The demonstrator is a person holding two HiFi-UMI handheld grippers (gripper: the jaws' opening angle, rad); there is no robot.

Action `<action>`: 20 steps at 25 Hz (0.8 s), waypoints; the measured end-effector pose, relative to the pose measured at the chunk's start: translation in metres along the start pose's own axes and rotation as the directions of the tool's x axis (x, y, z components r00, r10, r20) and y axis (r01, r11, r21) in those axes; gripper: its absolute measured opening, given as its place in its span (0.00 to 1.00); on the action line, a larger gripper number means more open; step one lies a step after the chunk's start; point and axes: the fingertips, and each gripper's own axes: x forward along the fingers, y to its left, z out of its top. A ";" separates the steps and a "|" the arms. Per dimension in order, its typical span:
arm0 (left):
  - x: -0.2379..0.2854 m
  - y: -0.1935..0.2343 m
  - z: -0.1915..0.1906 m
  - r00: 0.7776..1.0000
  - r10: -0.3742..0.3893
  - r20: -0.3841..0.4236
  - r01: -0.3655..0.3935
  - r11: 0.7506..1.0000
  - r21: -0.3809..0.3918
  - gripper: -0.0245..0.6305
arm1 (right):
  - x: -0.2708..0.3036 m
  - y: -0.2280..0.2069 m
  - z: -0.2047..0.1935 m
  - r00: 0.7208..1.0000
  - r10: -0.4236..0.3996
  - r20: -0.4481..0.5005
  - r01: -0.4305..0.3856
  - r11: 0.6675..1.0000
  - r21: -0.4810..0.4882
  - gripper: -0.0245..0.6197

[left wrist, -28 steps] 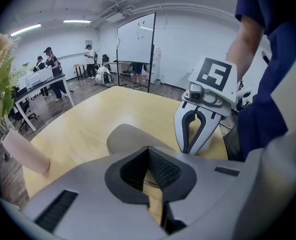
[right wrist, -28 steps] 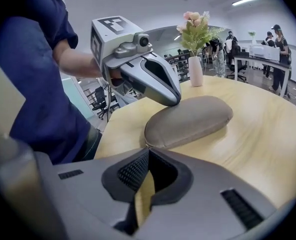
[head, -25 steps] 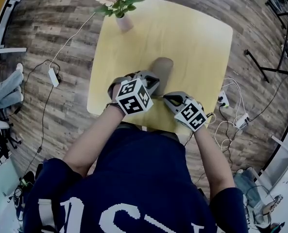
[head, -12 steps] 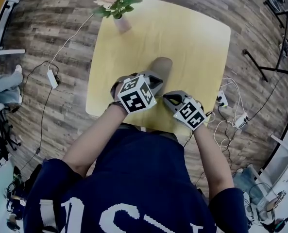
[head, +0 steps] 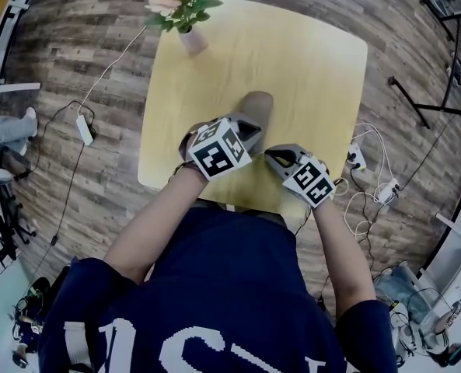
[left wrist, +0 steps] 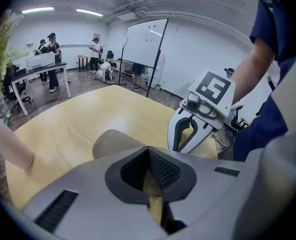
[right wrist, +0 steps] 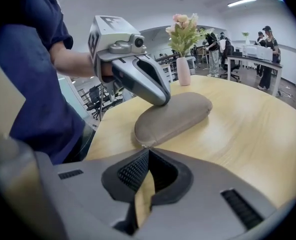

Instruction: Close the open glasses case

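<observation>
A tan oblong glasses case point(head: 255, 106) lies with its lid down on the yellow table point(head: 316, 61), pointing away from me. My left gripper point(head: 246, 133) is shut, and its tips rest on top of the case's near end; the right gripper view shows the left gripper point(right wrist: 160, 98) touching the case point(right wrist: 182, 115). My right gripper point(head: 270, 157) is shut and holds nothing, its tips point(right wrist: 147, 148) close before the near end of the case. In the left gripper view the case point(left wrist: 112, 140) lies just past the shut jaws, with the right gripper point(left wrist: 180, 145) to its right.
A pink vase of flowers point(head: 190, 36) stands at the table's far left corner. Cables and power strips point(head: 385, 191) lie on the wooden floor on both sides. People point(right wrist: 265, 46) stand at desks in the background.
The left gripper has rolled a little, its marker cube turning, while staying on the case. The right gripper has kept still.
</observation>
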 end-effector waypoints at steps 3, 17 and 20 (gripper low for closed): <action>0.000 0.002 0.000 1.000 -0.008 -0.009 0.008 1.000 0.003 0.06 | 0.000 -0.011 0.000 1.000 -0.019 -0.001 0.019 1.000 0.003 0.08; -0.021 0.004 0.008 0.978 -0.030 0.205 0.039 0.998 -0.042 0.06 | -0.041 -0.036 0.034 0.947 -0.277 0.159 0.269 0.960 0.073 0.09; -0.061 0.020 0.028 0.933 0.089 0.348 -0.068 0.995 -0.072 0.06 | -0.097 -0.062 0.066 0.817 -0.457 0.353 0.378 0.885 0.272 0.09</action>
